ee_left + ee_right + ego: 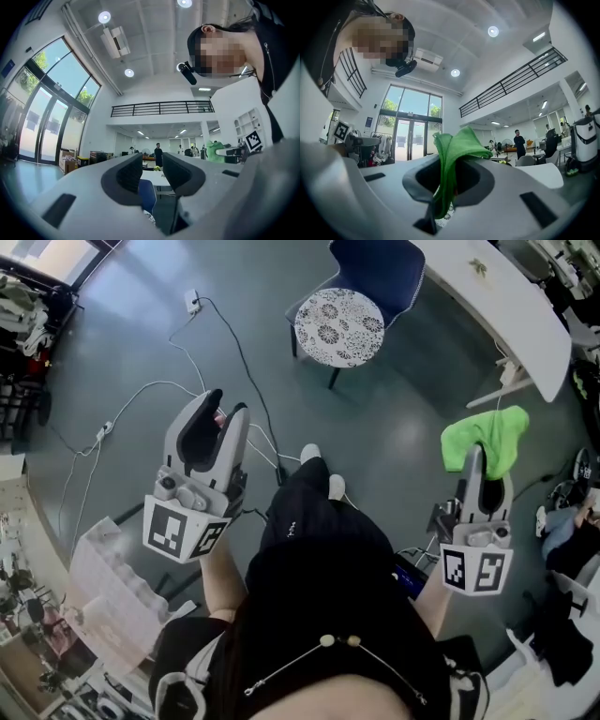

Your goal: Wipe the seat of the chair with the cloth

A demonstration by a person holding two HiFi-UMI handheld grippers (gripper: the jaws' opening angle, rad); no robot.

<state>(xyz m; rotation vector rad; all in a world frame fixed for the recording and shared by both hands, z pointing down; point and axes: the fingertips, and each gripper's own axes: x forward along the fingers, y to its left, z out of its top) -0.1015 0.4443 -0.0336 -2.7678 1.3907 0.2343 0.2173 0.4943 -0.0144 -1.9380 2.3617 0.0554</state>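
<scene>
The chair has a round patterned seat [338, 327] and a dark blue back [375, 263]; it stands on the grey floor some way ahead of both grippers. My left gripper [225, 414] is held up at the left, open, with nothing between its jaws. In the left gripper view the left gripper [152, 174] shows a clear gap, with the blue chair [146, 196] low behind it. My right gripper [481, 463] at the right is shut on a bright green cloth [489, 439]. In the right gripper view the cloth [454, 152] sticks up and hangs down out of the closed right gripper [449, 182].
A white table [511, 298] runs along the far right beside the chair. Cables [183, 352] and a power strip [192, 302] lie on the floor at the left. Plastic-wrapped goods [108, 582] sit at the lower left. The person's shoes [323, 470] are between the grippers.
</scene>
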